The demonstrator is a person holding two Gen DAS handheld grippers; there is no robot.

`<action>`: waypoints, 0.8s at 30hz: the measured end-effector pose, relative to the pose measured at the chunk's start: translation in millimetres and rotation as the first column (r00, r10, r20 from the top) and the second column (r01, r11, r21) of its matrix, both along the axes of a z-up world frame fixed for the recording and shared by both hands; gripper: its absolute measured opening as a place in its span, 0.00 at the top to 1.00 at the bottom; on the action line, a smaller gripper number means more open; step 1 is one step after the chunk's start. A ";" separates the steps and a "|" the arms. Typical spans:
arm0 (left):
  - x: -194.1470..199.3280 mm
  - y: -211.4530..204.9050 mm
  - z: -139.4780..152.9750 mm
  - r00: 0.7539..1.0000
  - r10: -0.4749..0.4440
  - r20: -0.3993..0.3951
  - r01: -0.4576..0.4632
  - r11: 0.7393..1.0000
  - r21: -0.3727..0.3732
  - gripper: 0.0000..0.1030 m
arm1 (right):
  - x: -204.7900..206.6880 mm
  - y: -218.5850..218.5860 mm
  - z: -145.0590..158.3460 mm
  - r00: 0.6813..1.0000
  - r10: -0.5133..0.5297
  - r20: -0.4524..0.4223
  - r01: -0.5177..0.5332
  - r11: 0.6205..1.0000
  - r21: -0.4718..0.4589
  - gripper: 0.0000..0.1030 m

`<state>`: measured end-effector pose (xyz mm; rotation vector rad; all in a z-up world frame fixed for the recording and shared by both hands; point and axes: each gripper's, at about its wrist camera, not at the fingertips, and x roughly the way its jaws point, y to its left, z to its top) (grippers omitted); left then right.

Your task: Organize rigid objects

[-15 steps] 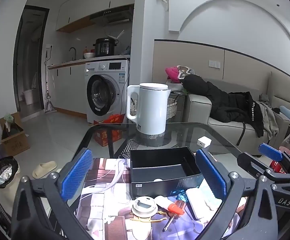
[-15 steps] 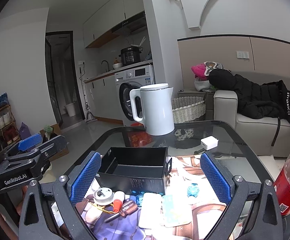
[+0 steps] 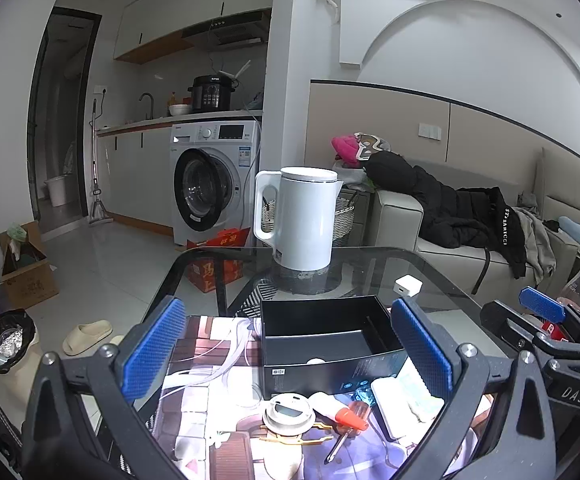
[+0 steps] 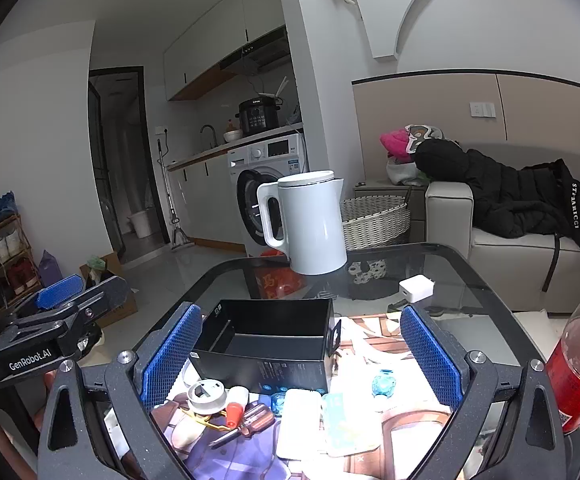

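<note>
box (image 3: pixel 330 360) black | kettle (image 3: pixel 304 220) white | tongs pads (image 3: pixel 152 354) blue, dotted | screwdriver (image 3: pixel 354 420) red handle | bottle (image 4: pixel 578 376) red liquid | charger (image 4: pixel 416 288) white | mat (image 3: pixel 210 360) printed picture

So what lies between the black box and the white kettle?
Only bare glass table; both views show nothing between the black box and the white kettle.

place: home flat | cues: washing machine (image 3: pixel 210 184), sofa (image 3: pixel 442 236), kitchen counter (image 3: pixel 178 120)
</note>
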<state>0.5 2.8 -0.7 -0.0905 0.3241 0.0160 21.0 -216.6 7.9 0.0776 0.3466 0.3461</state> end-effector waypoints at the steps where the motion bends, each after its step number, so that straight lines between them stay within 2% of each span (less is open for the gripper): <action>1: -0.2 0.5 0.5 1.000 0.002 -0.001 -0.002 1.000 -0.001 0.00 | 0.0 0.1 0.5 1.000 0.001 -0.001 -0.001 1.000 0.000 0.02; 24: -0.7 0.7 -1.3 1.000 0.005 -0.009 -0.005 1.000 -0.008 0.00 | -0.1 1.1 2.1 1.000 0.001 -0.007 -0.001 1.000 0.002 0.02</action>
